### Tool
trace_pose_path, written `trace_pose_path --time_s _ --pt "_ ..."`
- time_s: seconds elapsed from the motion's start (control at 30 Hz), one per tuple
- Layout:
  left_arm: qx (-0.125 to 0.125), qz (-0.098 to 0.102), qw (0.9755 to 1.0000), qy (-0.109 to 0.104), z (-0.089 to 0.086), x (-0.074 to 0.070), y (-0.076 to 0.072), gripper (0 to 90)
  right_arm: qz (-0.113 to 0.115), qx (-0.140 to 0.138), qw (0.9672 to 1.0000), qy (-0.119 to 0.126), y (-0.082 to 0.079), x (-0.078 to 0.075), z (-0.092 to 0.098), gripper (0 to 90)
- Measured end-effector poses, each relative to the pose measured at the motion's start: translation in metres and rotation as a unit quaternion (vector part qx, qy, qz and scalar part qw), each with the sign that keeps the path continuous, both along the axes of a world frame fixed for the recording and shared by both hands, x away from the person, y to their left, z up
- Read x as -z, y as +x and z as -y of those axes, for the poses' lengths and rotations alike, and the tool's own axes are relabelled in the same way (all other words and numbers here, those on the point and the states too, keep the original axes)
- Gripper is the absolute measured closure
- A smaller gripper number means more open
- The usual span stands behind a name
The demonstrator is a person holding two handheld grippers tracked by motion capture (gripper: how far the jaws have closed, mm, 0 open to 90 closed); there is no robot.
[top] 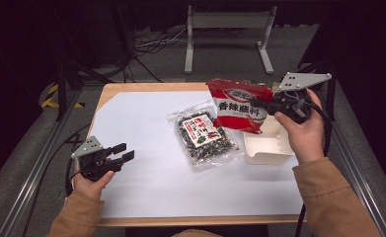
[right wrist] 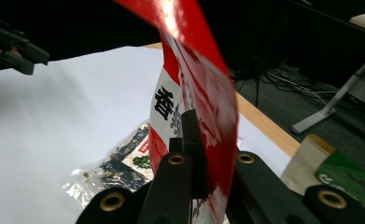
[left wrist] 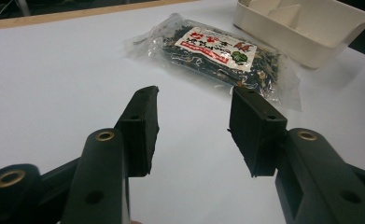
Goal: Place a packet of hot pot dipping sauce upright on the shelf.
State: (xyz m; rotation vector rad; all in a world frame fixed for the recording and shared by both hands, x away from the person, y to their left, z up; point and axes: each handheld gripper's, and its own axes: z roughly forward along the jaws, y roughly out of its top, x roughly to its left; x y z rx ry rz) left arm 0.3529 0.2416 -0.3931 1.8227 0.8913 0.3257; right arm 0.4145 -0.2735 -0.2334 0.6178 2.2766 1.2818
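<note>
Now the right gripper (top: 273, 102) has its jaws clenched on the red sauce packet (top: 239, 104), aloft at two o'clock beside the white tray (top: 268, 147); lower it in level while the left gripper (top: 121, 154) waits slack-jawed.

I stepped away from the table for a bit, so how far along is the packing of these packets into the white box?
Nothing looks done: the white box holds no packet. In hand: the right tool is shut on the red packet, held in the air by the box. Left: setting it inside, then the clear packet, which lies flat on the white sheet. The left tool is open over the sheet, holding nothing.
</note>
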Motion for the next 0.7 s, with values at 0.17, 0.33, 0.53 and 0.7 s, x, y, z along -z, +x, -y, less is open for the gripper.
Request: trace_pose_path --time_s 0.17,0.33,0.53,0.7 --pt "-0.002 -0.003 1.0 0.0 -0.001 0.001 -0.001 52.7 0.005 0.007 0.9999 -0.005 0.006 -0.004 0.009 90.0" --pt "-0.008 -0.002 1.0 0.001 -0.005 0.001 -0.004 52.6 0.012 0.01 0.9998 -0.01 0.011 -0.006 0.016 90.0" --pt "-0.017 -0.001 0.9998 0.007 -0.01 0.003 -0.01 52.6 0.013 0.014 0.9998 -0.011 0.02 -0.007 0.029 90.0" --pt "-0.021 0.0 0.9997 0.009 -0.012 0.003 -0.011 52.4 0.019 0.022 0.9995 -0.015 0.028 -0.009 0.038 90.0"
